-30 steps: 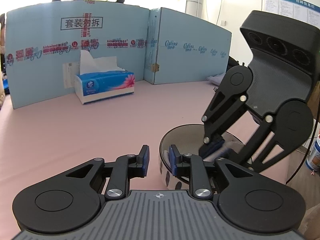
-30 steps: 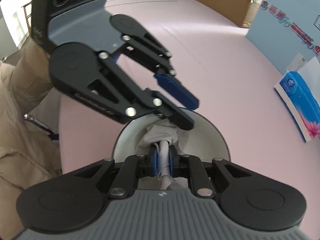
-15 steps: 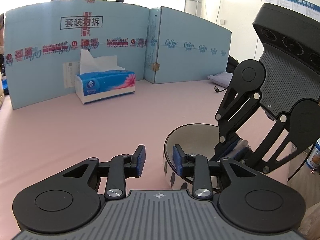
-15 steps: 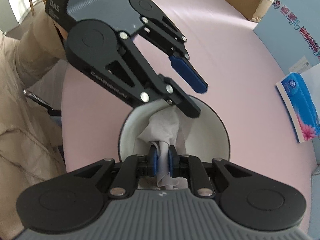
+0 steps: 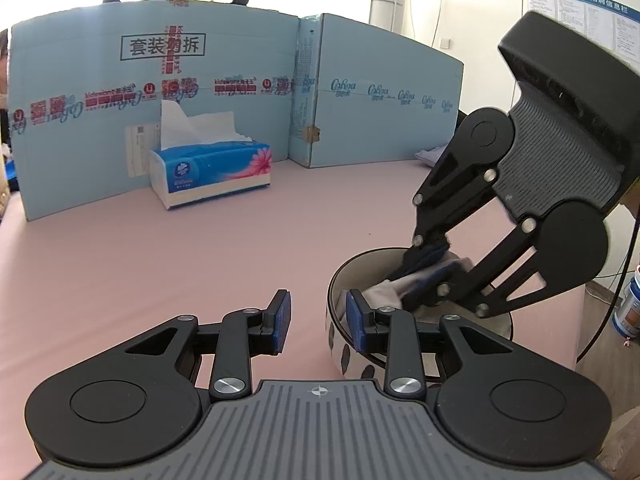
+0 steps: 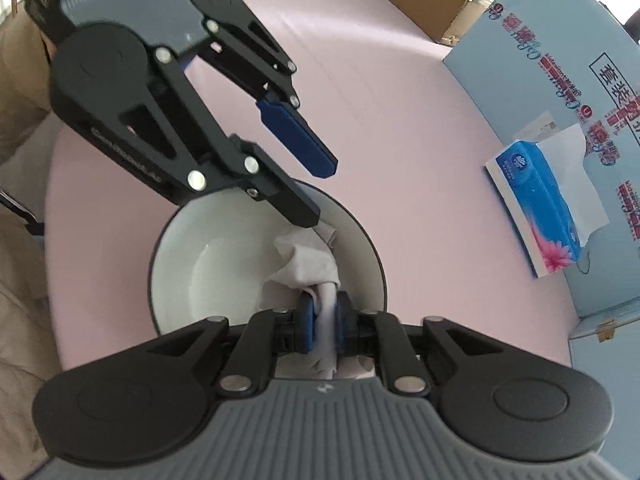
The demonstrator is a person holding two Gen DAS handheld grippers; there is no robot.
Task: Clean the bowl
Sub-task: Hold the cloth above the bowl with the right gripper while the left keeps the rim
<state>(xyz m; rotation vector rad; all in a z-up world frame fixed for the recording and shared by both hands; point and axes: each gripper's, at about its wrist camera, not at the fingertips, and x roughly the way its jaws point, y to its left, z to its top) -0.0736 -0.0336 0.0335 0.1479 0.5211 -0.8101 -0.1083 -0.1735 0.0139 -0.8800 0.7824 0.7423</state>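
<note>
Bowl (image 6: 180,264) sits on the pink table (image 5: 160,264) near its edge; white inside, dark outside with spots along the lower wall in the left wrist view. Crumpled pale tissue (image 6: 308,264) lies against the inner wall on the side toward the tissue box, pressed there by the right gripper (image 6: 324,320), whose blue pads are clamped tight on a twisted tail of the wad. Pinching the tail likely gives a firm handle, so the loose bulk can be dragged round the glaze. Right gripper reaches down into the bowl from above at a slant. Left gripper (image 5: 318,320) has jaws spread wide, holding nothing; one finger sits at or just inside the rim, the other outside over the table, so the wall stands between them. Judged purpose: brace the bowl so wiping does not slide it toward the table edge. Whether the finger actually touches the rim, cannot tell. Much of the interior shows clean white; wiping appears under way. Tissue box (image 5: 212,172), a sheet standing up, sits well apart by the blue cardboard screen (image 5: 100,120).
</note>
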